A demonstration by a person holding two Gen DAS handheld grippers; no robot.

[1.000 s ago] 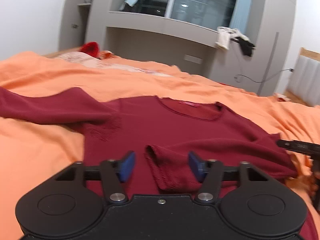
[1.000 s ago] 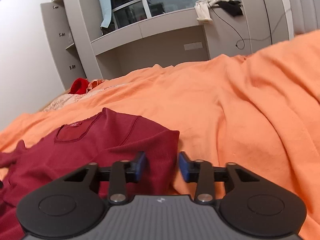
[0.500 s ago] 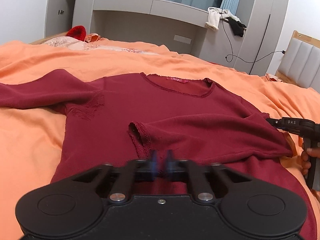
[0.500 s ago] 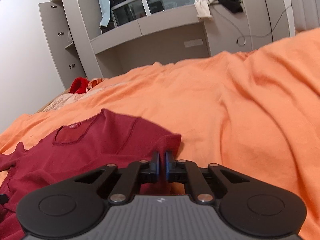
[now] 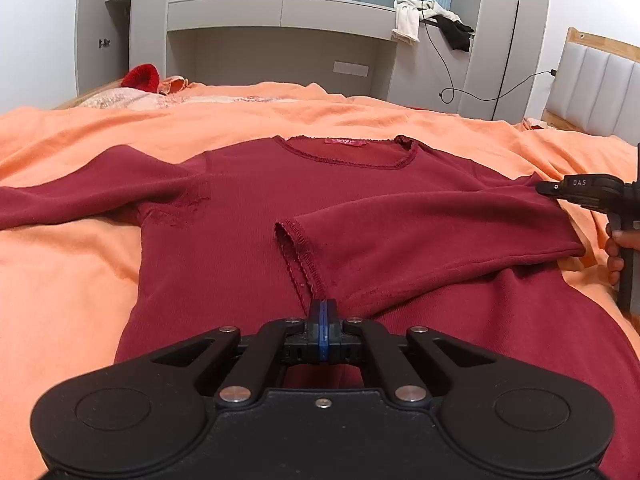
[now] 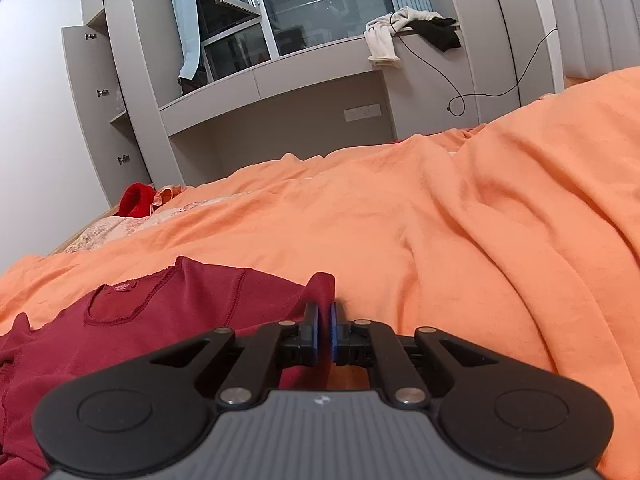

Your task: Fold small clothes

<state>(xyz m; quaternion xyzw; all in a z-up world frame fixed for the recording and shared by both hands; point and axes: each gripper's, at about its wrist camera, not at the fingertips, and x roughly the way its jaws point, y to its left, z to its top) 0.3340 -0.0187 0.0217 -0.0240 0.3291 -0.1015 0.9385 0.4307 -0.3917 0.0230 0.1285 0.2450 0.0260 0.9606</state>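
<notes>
A dark red long-sleeved top (image 5: 256, 208) lies face up on an orange bedspread (image 5: 72, 280). One sleeve (image 5: 420, 236) is already folded across the chest, probably to narrow the garment. The left gripper (image 5: 324, 316) is pinched shut on that sleeve's cuff. The right gripper (image 6: 325, 322) is clamped on the shoulder fold, likely steadying it.

The shirt (image 5: 360, 216) is dark red with a brighter red tag (image 5: 343, 142). The blanket (image 5: 72, 280) is orange. Both claws are black with blue pads (image 5: 320, 322). The cupboards (image 6: 280, 92) are grey. The curtain (image 6: 188, 20) is light blue.
</notes>
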